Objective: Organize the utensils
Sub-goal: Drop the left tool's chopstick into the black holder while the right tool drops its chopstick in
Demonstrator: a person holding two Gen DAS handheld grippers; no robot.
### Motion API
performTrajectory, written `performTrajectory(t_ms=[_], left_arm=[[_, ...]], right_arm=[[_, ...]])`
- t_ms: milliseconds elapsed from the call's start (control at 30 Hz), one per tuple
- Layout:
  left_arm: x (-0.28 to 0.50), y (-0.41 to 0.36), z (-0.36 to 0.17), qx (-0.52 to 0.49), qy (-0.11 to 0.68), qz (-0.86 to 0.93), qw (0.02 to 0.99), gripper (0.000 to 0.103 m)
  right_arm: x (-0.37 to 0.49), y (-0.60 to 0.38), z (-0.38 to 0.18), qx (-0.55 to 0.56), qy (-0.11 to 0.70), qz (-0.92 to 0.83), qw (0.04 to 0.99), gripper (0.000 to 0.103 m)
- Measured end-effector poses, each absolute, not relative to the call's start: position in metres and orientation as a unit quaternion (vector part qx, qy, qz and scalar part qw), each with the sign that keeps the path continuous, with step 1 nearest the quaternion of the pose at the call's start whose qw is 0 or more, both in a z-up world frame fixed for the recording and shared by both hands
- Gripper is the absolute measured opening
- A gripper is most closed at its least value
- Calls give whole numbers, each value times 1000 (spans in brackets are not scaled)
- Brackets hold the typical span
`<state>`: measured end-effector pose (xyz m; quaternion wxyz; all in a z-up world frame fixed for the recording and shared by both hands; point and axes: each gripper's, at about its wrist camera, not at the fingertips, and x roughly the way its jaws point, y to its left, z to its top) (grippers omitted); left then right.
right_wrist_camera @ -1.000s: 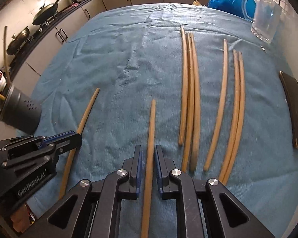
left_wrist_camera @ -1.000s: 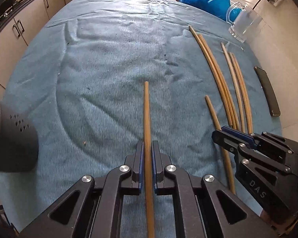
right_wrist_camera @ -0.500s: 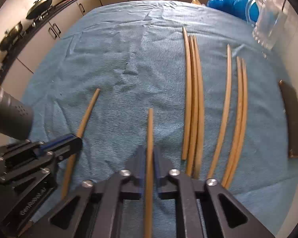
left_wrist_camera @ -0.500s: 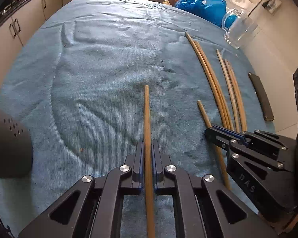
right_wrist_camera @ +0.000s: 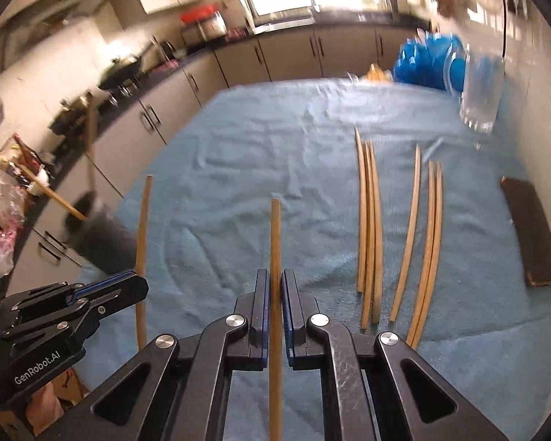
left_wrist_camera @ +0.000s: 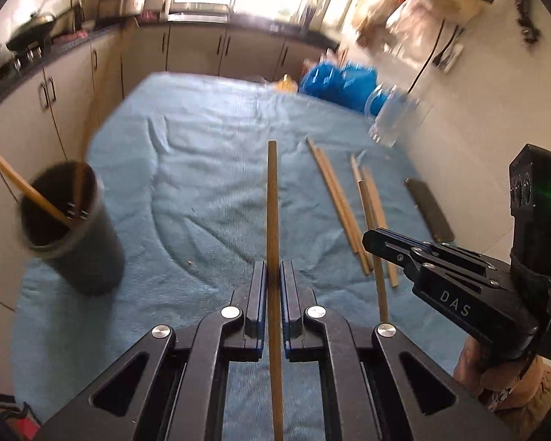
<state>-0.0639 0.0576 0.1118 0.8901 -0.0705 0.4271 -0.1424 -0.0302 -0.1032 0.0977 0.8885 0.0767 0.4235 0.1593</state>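
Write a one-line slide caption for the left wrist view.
Left gripper clamps a chopstick above the blue cloth, dark holder alongside.

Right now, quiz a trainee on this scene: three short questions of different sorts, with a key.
1. True or false: each hand-held gripper is shut on a chopstick.
2. How many chopsticks lie on the blue cloth, seen from the right wrist?
3. The dark cup stands where? A) left edge of the cloth B) beside the glass mug

Key:
1. True: left hand-held gripper on one chopstick, right hand-held gripper on another chopstick.
2. Six chopsticks on the blue cloth.
3. A: dark cup; glass mug is far right.
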Motion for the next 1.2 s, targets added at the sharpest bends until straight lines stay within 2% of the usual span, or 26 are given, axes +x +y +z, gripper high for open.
performTrajectory(t_ms=[333,700,933,1200], left_arm=[[-107,94,177,-97,326,-130,931,6],[-117,157,249,-111,236,-78,962,6],[-99,201,261,-112,219,-24,969,6],[-62,225,254,-113,240,-6,964,6]], right_arm=[[-65,-87,162,73,321,186,926,7],[-41,-42,228,89,254,235,934,7],[-20,11,267,96,213,279,931,7],[11,58,264,122,198,282,931,7]])
